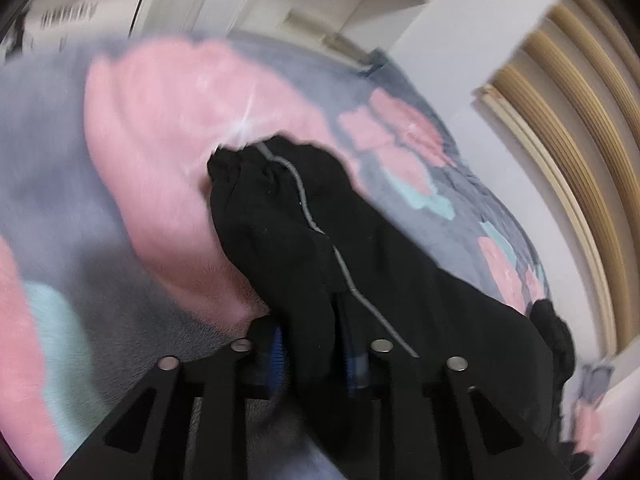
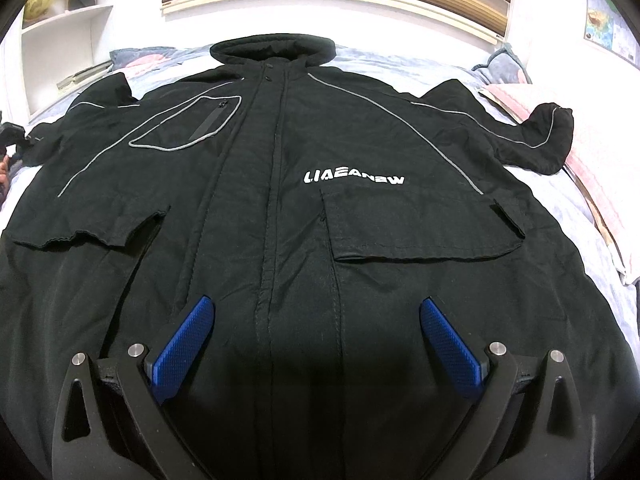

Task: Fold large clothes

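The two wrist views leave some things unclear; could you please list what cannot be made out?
- Left wrist view: left gripper pads, mostly covered by the black sleeve they clamp.
- Left wrist view: blanket pattern, motion-blurred.
- Right wrist view: jacket hem, cut off by the bottom edge, behind the open right gripper.

Left wrist view is smeared by motion blur; right wrist view is sharp, evenly lit, with fisheye-curved, dark-vignetted corners.

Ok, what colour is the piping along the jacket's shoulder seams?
Grey piping on the black jacket, clearest in the right wrist view.
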The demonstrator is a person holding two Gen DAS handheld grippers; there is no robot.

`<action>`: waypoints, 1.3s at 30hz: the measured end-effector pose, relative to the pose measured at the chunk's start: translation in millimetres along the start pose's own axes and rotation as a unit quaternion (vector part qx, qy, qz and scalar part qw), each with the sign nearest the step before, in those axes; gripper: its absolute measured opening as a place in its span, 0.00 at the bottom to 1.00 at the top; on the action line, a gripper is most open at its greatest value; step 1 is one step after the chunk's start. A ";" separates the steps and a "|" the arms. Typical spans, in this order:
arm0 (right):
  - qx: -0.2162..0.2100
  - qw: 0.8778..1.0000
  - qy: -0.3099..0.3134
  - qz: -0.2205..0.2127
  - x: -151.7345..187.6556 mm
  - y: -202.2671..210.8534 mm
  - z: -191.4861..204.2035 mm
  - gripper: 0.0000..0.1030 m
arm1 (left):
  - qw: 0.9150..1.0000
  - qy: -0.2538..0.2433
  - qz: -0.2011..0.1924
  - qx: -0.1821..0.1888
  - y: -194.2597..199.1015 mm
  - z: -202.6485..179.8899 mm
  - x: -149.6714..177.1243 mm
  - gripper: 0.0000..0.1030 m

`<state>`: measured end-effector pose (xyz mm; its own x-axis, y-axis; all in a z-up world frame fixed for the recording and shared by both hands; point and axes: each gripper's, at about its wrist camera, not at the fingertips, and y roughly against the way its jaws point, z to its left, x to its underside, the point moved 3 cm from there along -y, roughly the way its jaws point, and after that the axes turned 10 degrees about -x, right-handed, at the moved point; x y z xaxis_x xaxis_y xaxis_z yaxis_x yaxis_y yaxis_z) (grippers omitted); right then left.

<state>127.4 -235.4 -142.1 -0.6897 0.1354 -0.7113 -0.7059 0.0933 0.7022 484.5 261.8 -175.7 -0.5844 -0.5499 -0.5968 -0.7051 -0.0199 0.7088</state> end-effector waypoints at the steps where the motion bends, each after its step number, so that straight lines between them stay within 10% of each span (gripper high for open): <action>1: 0.000 1.000 0.000 -0.001 0.1 0.0 -0.1 1.00 | 1.000 -0.008 -0.013 0.006 12.1 -5.7 0.3 0.19; 11: -0.009 1.000 -0.005 -0.005 0.2 1.6 -3.4 1.00 | 0.968 -0.166 -0.081 0.170 157.9 -156.6 46.7 0.15; 16: -0.020 1.000 -0.010 -0.007 -0.5 1.5 -6.2 1.00 | 0.934 -0.250 -0.060 0.247 203.3 -259.9 117.8 0.15; 20: -0.029 0.999 -0.015 -0.008 -0.3 2.0 -7.3 1.00 | 0.891 -0.325 0.005 0.319 226.8 -334.7 207.8 0.15; 25: -0.034 0.999 -0.018 -0.007 -1.1 1.3 -8.1 1.00 | 0.854 -0.416 0.077 0.304 213.4 -404.4 320.0 0.17; 30: -0.037 0.999 -0.020 -0.003 -1.5 0.7 -9.8 1.00 | 0.835 -0.466 0.221 0.191 130.9 -429.8 416.8 0.18; 33: -0.048 0.998 -0.027 0.013 -2.9 1.9 -14.0 1.00 | 0.843 -0.436 0.233 0.215 133.2 -420.1 417.3 0.19; 39: -0.083 0.996 -0.005 0.028 -47.0 45.9 -32.9 1.00 | 0.824 -0.438 0.212 0.292 191.8 -390.2 354.0 0.32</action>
<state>122.1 -269.9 -77.5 -0.7278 0.1452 -0.6702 -0.6838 -0.0793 0.7254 299.1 -262.5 -104.3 -0.7130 0.4137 -0.5662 -0.2872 0.5642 0.7740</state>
